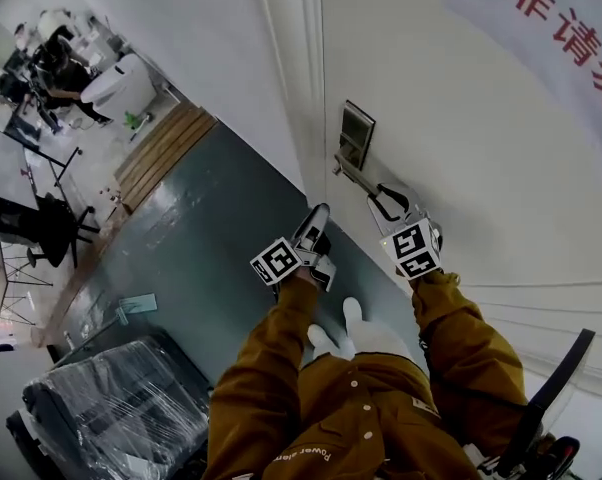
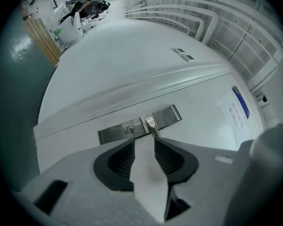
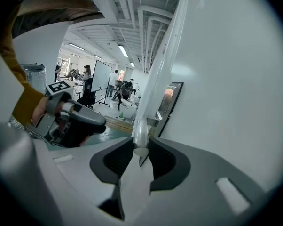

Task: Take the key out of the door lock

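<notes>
Door: We see a white door (image 1: 451, 118) with a steel lock plate (image 1: 356, 133) close to its edge.
Key: We find the key (image 2: 129, 129) only in the left gripper view. It is a small shape at the round cylinder on the lock plate, just beside the root of the lever. It is too small for us to say which way it points or how its long axis lies.
Door handle: In the head view the door handle (image 1: 359, 176) runs from the plate down and to the right.
Right gripper: The right gripper (image 1: 386, 204) has its jaws closed partway onto the handle's free end, a pad pressing each side.
Left gripper: The left gripper (image 1: 319, 218) hangs clear of the door, beside the right one. Its jaws are spread wide with nothing between them, and they face the plate.
Person: We see mustard sleeves (image 1: 271, 368) behind both tools.
</notes>
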Action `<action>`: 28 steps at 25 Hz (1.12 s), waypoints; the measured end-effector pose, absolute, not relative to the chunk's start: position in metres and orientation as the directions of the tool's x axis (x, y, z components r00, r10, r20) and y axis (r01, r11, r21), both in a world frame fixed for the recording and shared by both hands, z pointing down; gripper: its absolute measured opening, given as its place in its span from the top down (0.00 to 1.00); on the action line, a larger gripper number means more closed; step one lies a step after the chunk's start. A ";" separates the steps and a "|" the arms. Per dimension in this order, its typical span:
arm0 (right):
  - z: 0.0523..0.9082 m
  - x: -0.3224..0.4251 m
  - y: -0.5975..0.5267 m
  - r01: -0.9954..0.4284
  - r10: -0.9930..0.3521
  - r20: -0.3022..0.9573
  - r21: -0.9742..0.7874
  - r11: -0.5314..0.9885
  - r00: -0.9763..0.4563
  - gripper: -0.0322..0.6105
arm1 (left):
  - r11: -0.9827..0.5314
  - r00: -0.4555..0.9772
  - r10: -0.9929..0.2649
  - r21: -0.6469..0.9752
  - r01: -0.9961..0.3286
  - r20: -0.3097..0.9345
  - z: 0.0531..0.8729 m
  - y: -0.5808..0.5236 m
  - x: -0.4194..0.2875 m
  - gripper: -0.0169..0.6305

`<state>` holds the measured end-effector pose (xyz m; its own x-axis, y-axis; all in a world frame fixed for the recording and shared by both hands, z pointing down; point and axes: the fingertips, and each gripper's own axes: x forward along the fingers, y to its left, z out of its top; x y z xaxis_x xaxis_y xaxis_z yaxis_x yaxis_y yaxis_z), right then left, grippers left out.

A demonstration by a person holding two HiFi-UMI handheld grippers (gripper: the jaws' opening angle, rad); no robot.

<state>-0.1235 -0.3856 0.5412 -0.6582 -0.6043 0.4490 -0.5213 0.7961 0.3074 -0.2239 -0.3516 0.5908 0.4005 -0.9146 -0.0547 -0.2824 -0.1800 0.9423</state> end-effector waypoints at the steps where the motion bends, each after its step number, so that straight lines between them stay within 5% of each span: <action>1: 0.541 -0.123 -0.384 -0.519 -0.602 0.452 0.307 0.798 -0.658 0.78 | -0.179 0.408 -0.911 0.950 -0.257 -0.061 0.593 -0.358 -0.220 0.78; 12: 0.540 -0.124 -0.387 -0.523 -0.603 0.466 0.303 0.796 -0.648 0.78 | -0.198 0.407 -0.900 0.978 -0.066 -0.155 0.608 -0.426 -0.207 0.79; 28: 0.542 -0.123 -0.388 -0.531 -0.607 0.476 0.301 0.792 -0.636 0.78 | -0.190 0.462 -0.875 0.980 -0.058 -0.143 0.622 -0.458 -0.209 0.94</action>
<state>-0.1225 -0.3878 0.5421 -0.6358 -0.6073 0.4764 -0.5313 0.7920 0.3007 -0.2087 -0.4577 0.6220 0.4621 -0.8753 -0.1426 -0.0582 -0.1904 0.9800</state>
